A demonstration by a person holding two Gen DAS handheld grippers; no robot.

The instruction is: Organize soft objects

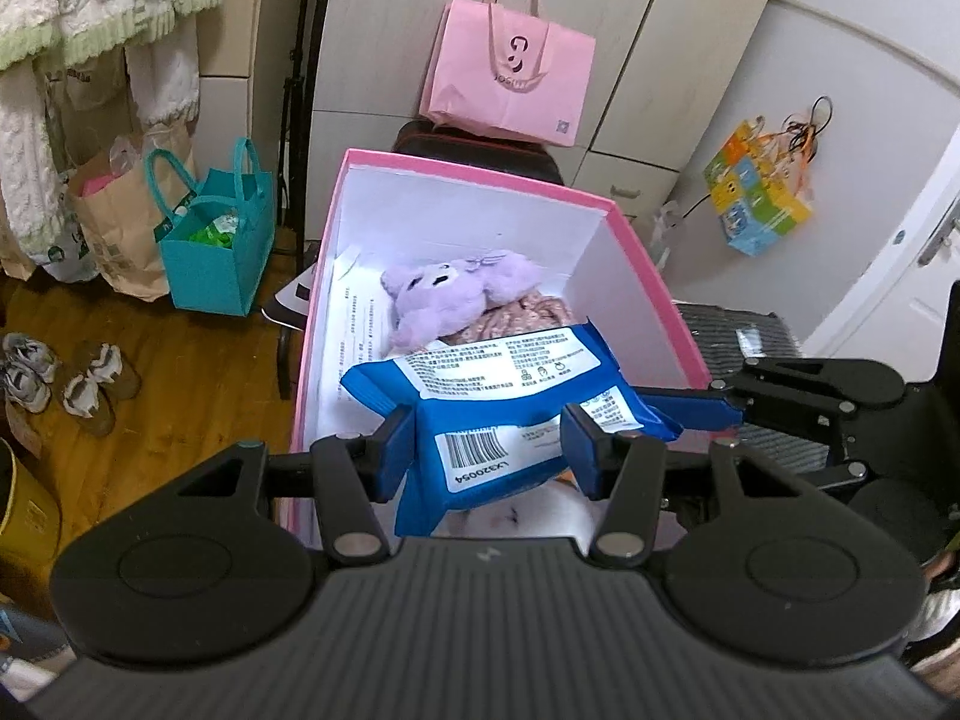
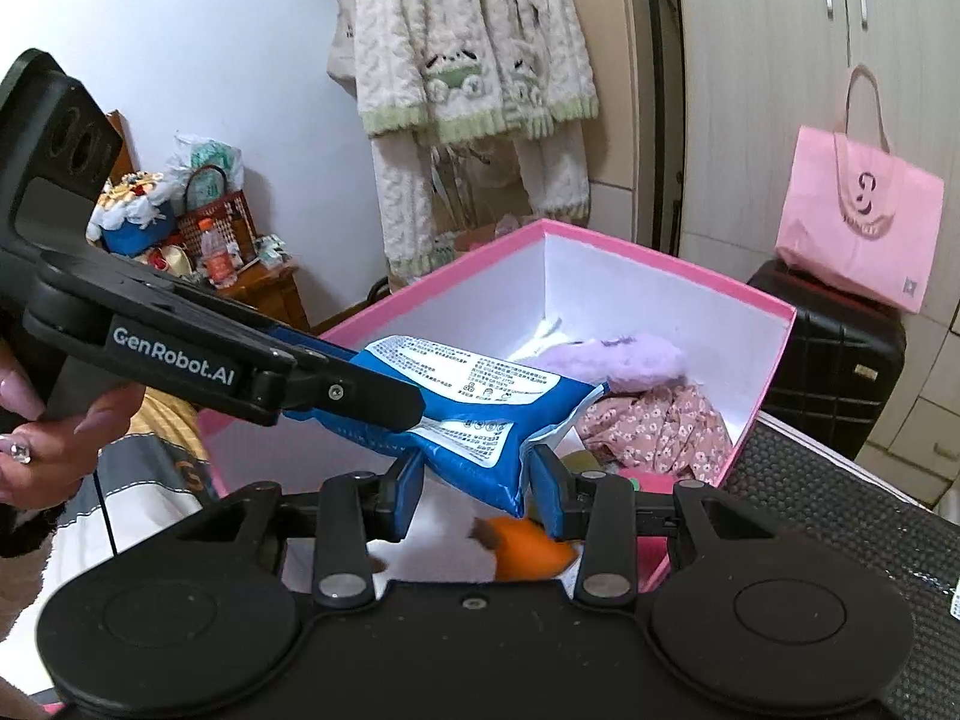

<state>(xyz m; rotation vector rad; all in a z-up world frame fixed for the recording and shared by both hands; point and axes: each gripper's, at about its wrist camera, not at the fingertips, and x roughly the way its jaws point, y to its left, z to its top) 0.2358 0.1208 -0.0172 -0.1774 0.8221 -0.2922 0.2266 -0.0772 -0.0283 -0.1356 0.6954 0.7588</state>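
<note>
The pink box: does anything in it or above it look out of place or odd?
Mostly no. The blue packet hangs over the pink box, pinched by the left claw and right claw, so it sags and creases. Purple plush lies inside.

Wipes pack (image 1: 504, 384) above box (image 1: 636, 252); plush toy (image 1: 456, 288) inside.

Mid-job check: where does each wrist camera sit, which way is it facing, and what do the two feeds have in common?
Left wrist view: sits on the left tool, looking down into the pink box toward the cupboards; its tool grips the blue pack, with the right tool entering from the right.
Right wrist view: sits on the right tool, facing the box and hanging clothes; a hand holds the left tool.
Shared: blue pack, pink box, purple plush, pink bag.
</note>
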